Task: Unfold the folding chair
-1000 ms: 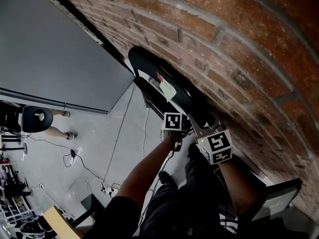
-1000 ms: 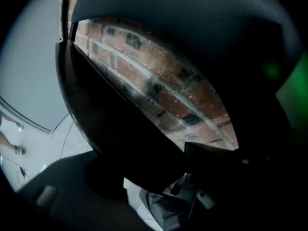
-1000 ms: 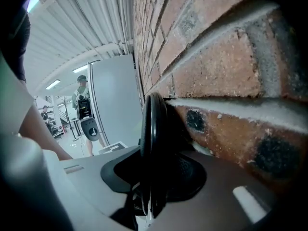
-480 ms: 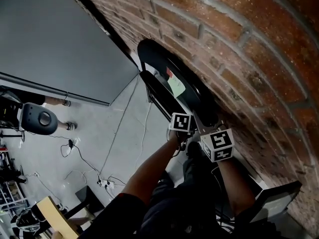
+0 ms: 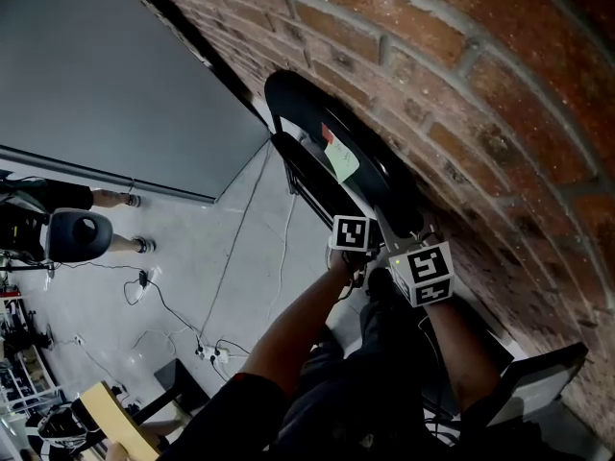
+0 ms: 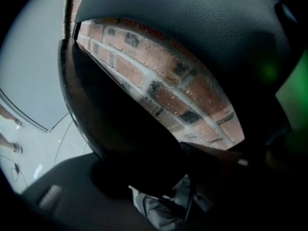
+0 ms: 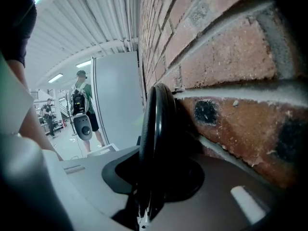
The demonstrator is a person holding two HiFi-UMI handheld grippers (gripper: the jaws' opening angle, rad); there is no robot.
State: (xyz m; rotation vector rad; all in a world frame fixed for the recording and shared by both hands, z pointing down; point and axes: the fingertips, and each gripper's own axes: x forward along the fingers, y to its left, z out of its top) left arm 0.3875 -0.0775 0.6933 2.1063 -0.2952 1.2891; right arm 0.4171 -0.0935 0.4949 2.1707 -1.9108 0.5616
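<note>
Right gripper [image 7: 153,186] jaws are clamped on the rim of the folding chair [image 5: 288,99]. Left gripper [image 6: 159,177] jaws have just been closing onto its dark seat panel. The chair leans folded against the brick wall [image 5: 480,84]. It carries a pale green label [image 5: 342,162] — print unreadable.

A brick wall [image 5: 500,113] runs from 12 to 4 o'clock in the head view, a grey panel [image 5: 96,75] fills 10, a person's legs [image 5: 113,198] stand at 9, cables [image 5: 163,310] and a power strip [image 5: 205,353] lie on the floor [image 5: 240,257] at 8, and a wooden board [image 5: 115,425] sits at 7.
</note>
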